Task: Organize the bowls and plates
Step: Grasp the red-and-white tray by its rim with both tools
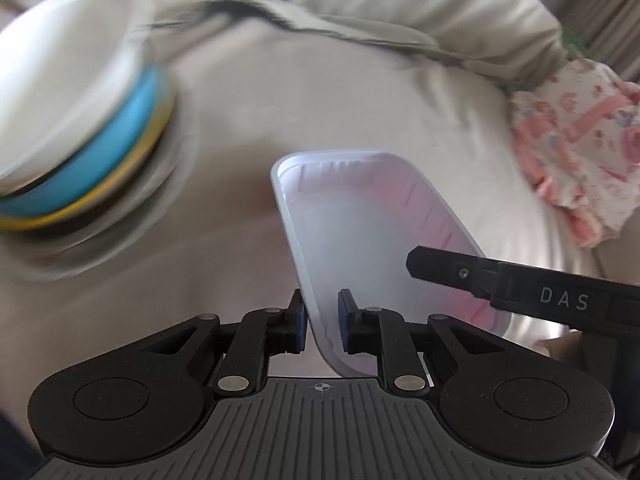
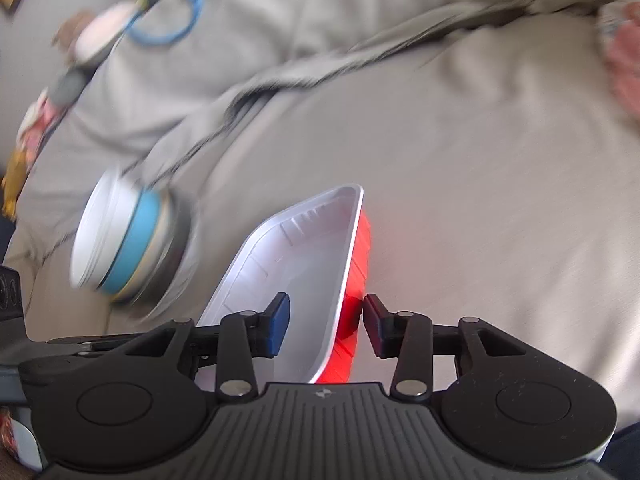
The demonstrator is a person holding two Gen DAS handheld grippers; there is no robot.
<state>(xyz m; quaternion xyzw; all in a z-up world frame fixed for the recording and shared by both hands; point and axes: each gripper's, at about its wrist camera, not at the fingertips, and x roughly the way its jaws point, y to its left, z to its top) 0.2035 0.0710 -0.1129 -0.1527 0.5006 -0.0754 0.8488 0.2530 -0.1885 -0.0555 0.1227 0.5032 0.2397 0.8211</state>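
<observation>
Nearest, the rectangular tray (image 1: 360, 240), white inside and red outside, is held off the beige cushion (image 1: 280, 92) by both claws: the left gripper (image 1: 322, 322) pinches one long rim, the right gripper (image 2: 325, 322) straddles the opposite wall with a slight gap, so its grip is unclear. The tray is empty; its long axis runs away from the claws. Beyond the tray, up and left, sits the stack of plates and bowls (image 1: 80, 108), white topmost, apparently empty, nearer the left gripper
</observation>
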